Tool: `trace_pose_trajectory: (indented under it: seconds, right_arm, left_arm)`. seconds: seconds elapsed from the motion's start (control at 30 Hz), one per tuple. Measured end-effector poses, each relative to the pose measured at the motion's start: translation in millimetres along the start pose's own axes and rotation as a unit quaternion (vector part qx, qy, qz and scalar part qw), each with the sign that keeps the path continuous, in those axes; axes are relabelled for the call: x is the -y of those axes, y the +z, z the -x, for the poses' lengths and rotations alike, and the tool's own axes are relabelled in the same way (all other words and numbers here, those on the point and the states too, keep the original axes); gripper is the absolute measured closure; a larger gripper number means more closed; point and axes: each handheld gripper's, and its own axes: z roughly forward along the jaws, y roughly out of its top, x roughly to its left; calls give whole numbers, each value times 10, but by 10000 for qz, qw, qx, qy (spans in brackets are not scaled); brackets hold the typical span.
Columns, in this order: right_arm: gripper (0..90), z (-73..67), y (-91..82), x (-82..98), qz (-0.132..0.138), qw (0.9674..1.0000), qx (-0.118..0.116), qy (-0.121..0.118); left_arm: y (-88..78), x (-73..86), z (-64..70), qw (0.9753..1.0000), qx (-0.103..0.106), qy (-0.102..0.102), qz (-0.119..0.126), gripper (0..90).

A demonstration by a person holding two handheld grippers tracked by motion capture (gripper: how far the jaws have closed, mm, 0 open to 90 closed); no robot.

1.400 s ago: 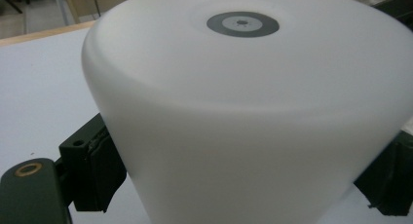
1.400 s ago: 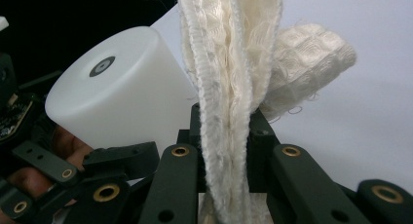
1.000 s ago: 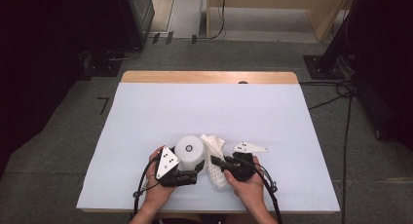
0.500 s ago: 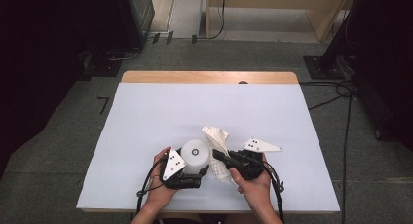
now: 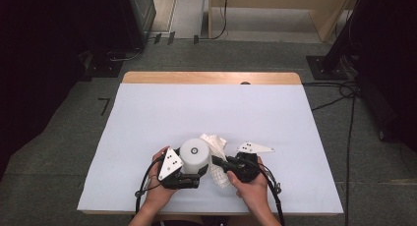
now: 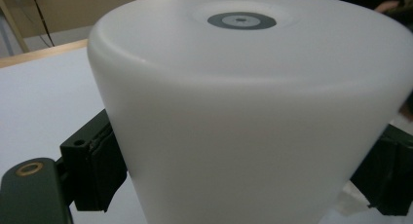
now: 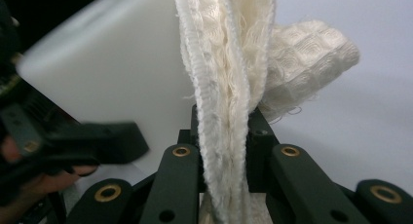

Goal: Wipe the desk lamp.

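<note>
White plastic sits right at the near middle of the table [image 5: 147,108]: a cup [image 5: 193,156] turned upside down on the pale sheet, its flat bottom facing up with a small dark ring in the centre. The left gripper [image 5: 194,179] has it from the person's side, one black jaw on each flank of the smooth wall, and in the left gripper view the pads [image 6: 104,170] press against the cup at both lower corners, so the jaws are spread wide and clamped on it. The left hand [image 5: 160,191] wraps the tool's body from below, a grey three-cornered plate on top. Just to the right, touching the cup's side, hangs a cream waffle-weave cloth [image 5: 216,152], bunched and crumpled, part of it drooping toward the near edge. The right gripper [image 5: 219,162] points left at it, and the right gripper view shows the jaws squeezed close together with a folded strip of the cloth [image 7: 229,87] pinched between them, the hem running straight up from the grip and a loose flap falling off to the right. The cup's white wall stands just behind that strip. The right hand [image 5: 248,184] grips its tool low at the near edge, cable trailing back off the table
</note>
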Motion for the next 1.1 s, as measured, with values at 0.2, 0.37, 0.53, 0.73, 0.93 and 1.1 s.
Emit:
trace_pose_trajectory:
  seconds: [0.2,0.37,0.53,0.73,0.93,1.1]
  right_arm:
    - [794,-86,-173,-126,411,9991,-99,-103]
    - [792,-80,-235,-151,513,9985,14,-162]
    - [792,10,-235,-132,503,9986,125,-57]
    - [790,67,-232,-113,492,9985,239,-24]
    - [789,120,-203,-76,426,9986,314,28]
    - [789,122,-158,-43,349,9989,322,24]
  left_arm:
    - [74,55,38,9997,-63,165,-187,89]
    - [119,102,23,9993,-104,233,-288,89]
    - [106,141,-34,9996,64,121,-250,88]
    - [66,157,-12,9993,-48,-355,-114,53]
    - [86,108,128,9973,-550,-469,-129,3]
    - [116,128,177,9949,-859,-488,-213,54]
